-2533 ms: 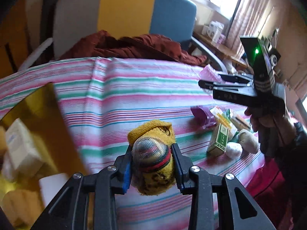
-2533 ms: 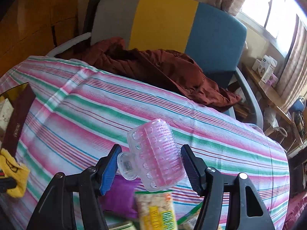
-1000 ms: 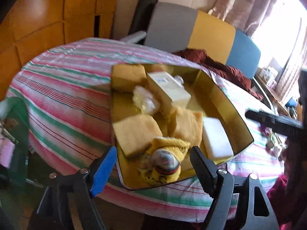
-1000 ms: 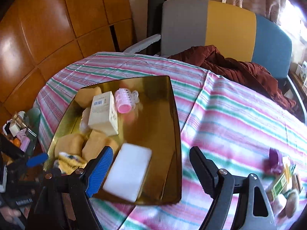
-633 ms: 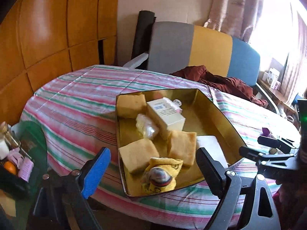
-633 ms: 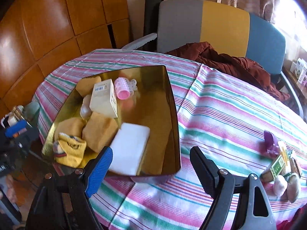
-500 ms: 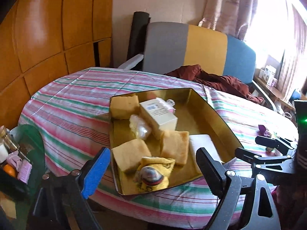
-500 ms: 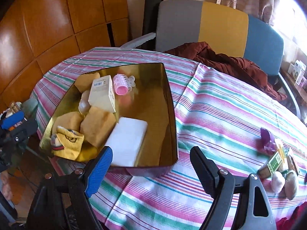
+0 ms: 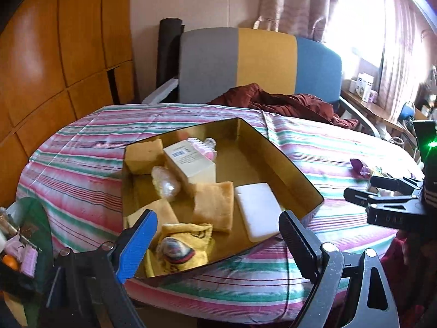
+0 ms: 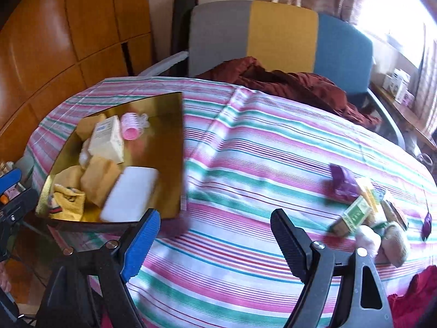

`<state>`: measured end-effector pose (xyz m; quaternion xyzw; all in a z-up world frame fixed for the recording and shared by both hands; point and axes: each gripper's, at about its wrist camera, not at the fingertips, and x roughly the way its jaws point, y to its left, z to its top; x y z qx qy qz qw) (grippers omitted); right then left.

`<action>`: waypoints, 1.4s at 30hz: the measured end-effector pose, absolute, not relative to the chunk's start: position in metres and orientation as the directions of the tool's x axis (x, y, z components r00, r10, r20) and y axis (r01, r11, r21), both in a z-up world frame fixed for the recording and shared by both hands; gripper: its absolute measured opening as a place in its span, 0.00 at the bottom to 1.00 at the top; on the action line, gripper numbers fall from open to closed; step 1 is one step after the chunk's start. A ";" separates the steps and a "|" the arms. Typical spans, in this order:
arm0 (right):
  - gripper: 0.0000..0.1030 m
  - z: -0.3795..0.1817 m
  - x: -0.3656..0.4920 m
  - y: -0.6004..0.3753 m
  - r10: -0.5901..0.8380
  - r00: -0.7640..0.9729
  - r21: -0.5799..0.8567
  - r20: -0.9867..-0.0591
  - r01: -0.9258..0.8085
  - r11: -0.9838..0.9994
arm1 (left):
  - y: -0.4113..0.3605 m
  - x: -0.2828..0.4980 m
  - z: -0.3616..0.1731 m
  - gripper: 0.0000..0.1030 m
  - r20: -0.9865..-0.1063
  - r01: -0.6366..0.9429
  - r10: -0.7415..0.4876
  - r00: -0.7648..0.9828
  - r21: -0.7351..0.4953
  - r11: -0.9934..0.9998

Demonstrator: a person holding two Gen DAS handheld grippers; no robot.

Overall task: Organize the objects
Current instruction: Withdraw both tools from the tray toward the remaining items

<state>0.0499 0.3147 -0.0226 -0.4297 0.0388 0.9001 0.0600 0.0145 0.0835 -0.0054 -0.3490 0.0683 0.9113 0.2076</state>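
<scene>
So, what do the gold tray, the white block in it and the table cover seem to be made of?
The gold tray looks like glossy metal or foil-faced card: its walls mirror the things inside. The white block looks like matte foam or sponge, with soft rounded corners; I cannot tell which. The table cover is woven striped cloth, creased and draped over the edge.

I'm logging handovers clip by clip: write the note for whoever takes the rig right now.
Left gripper: open, empty; its fingers have just been opening.
Right gripper: open, empty.
Done: yellow sock, pink hair roller, sponges, white box and white block lie in the gold tray.
Left: purple item, green box and other small things clustered at the table's far right.
</scene>
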 end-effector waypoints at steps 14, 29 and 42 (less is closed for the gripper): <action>0.82 -0.019 0.100 0.452 0.269 -0.538 0.031 -0.799 -0.484 -0.875 | 0.131 0.017 -0.007 0.89 -0.684 -0.550 0.418 -0.598 -0.029 -0.835; 0.82 -0.029 0.171 0.588 0.298 -0.580 0.387 -0.759 -0.769 -0.510 | 0.232 0.008 -0.013 0.89 -0.739 -0.702 0.499 -0.452 -0.051 -0.711; 0.82 -0.036 0.161 0.585 0.211 -0.617 0.435 -0.758 -0.719 -0.542 | 0.338 -0.015 -0.034 0.88 -0.800 -0.748 0.525 -0.292 -0.152 -0.647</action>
